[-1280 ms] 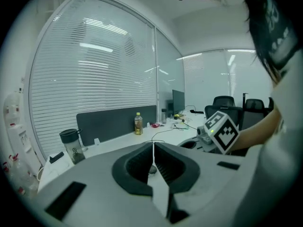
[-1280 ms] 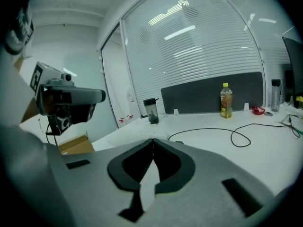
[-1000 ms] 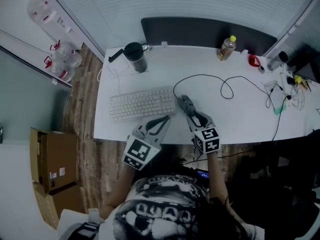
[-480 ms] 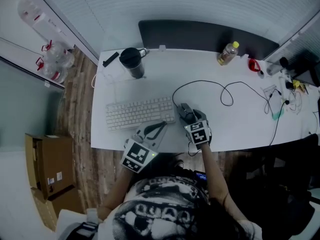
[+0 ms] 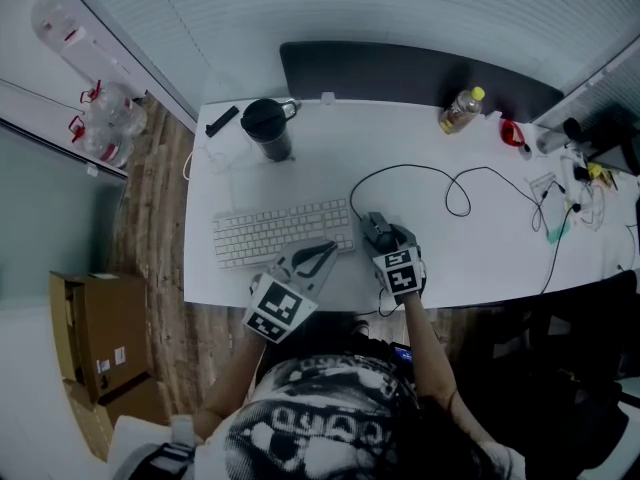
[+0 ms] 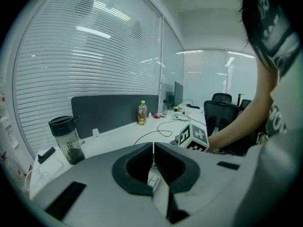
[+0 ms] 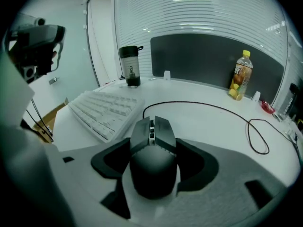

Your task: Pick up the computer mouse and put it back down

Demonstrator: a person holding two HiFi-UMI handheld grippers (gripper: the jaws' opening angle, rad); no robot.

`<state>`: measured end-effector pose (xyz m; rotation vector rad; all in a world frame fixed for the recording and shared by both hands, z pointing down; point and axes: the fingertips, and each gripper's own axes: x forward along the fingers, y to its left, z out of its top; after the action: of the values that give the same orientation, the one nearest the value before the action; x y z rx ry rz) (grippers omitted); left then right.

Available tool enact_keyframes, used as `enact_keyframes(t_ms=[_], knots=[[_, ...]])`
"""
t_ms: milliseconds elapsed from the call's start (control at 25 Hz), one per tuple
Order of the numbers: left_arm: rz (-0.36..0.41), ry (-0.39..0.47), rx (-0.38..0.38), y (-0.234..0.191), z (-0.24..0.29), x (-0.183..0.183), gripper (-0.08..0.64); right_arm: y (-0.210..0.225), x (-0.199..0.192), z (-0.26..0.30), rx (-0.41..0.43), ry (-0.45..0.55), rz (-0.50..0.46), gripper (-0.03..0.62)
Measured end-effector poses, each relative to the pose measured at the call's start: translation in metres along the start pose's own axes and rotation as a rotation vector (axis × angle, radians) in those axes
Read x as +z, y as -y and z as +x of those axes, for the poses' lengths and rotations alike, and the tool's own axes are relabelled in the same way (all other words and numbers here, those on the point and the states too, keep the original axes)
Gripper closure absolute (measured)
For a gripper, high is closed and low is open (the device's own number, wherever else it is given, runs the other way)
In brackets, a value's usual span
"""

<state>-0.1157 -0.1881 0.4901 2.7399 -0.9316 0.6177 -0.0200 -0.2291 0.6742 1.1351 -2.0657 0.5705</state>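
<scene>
The black computer mouse [image 5: 374, 228] lies on the white desk [image 5: 480, 248] just right of the keyboard, its cable looping off to the far side. My right gripper [image 5: 381, 238] straddles it. In the right gripper view the mouse [image 7: 152, 162] fills the space between the jaws, and both pads [image 7: 119, 156] rest against its sides. These jaws have just been closing a little with the mouse between them. My left gripper [image 5: 320, 253] hovers at the desk's near edge over the keyboard's corner. Its jaws [image 6: 153, 157] are shut with nothing in them.
A white keyboard [image 5: 283, 232] lies left of the mouse. A dark tumbler [image 5: 266, 128] stands at the far left, a yellow-capped bottle [image 5: 460, 110] at the far right before a dark partition [image 5: 400, 68]. Cables and small items clutter the right end [image 5: 560, 183].
My right gripper has dropped down over the mouse and its jaws now stand wide on both sides of it. My left gripper has sunk slightly by the keyboard's near edge.
</scene>
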Motion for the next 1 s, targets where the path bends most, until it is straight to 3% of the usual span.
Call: enact_keyframes(t_ms=[480, 1000], knots=[[0.015, 0.008, -0.097, 0.001, 0.021, 0.001, 0.554, 0.003, 0.050, -0.083, -0.026, 0.207, 0.135, 0.299], [0.035, 0.012, -0.193, 0.023, 0.056, 0.007, 0.554, 0.022, 0.030, -0.146, -0.111, 0.245, 0.229, 0.301]])
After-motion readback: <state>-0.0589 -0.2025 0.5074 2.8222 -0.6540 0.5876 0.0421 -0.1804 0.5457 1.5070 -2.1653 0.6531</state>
